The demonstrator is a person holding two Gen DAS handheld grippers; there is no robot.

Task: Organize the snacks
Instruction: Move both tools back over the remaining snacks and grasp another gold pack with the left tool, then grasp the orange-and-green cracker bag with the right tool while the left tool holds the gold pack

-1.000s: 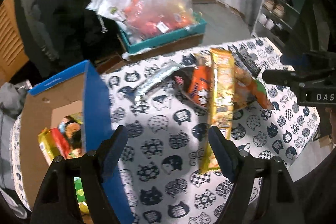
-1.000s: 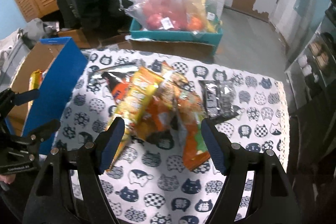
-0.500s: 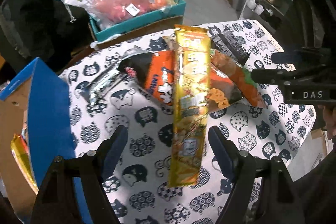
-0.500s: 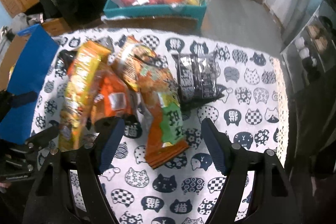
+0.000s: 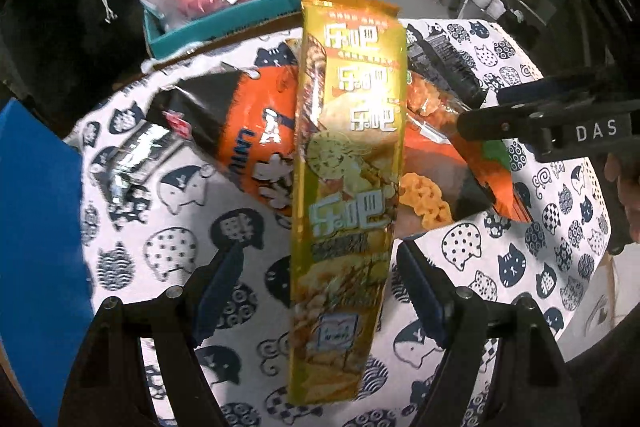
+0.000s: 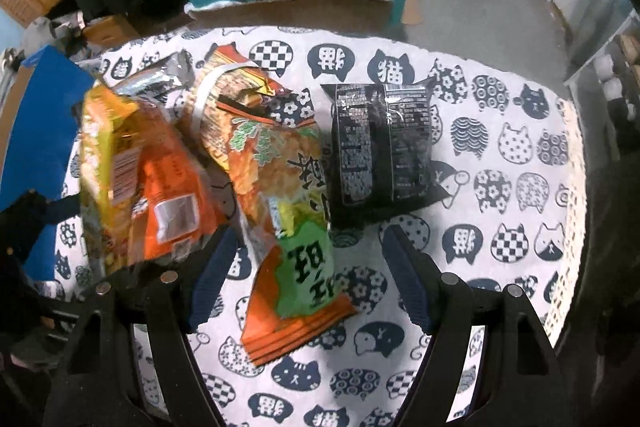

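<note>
I run two hand-held grippers over a table covered by a cat-print cloth (image 6: 500, 131). The snacks lie in a loose pile at its middle.

Left gripper (image 5: 320, 291): jaws wide apart, holding nothing. The long yellow packet (image 5: 348, 163) lies directly ahead of it, its near end between the two fingers and its long axis running away from me, roughly in line with the fingers. Neither pad appears to touch the film; there is a gap on both sides. The packet lies over an orange bag (image 5: 256, 143), with a silver packet (image 5: 136, 155) off to the left.

Right gripper (image 6: 308, 275): jaws equally wide, also empty. The orange-and-green bag (image 6: 288, 211) lies ahead of it, its near end between the fingers, its long axis tilted a little to the left as it recedes. A black packet (image 6: 384, 143) sits just beside that bag on the right, flat on the cloth.

Governing relation: the yellow packet is the left gripper's object, since it is centred in that opening, while in the right wrist view it sits far to the left. Judgement: closing across the packet's narrow width is the correct grip, because the jaws already straddle it crosswise.

The blue-sided cardboard box (image 5: 36, 227) stands at the left table edge, on the left gripper's side, and looks like the destination.
</note>
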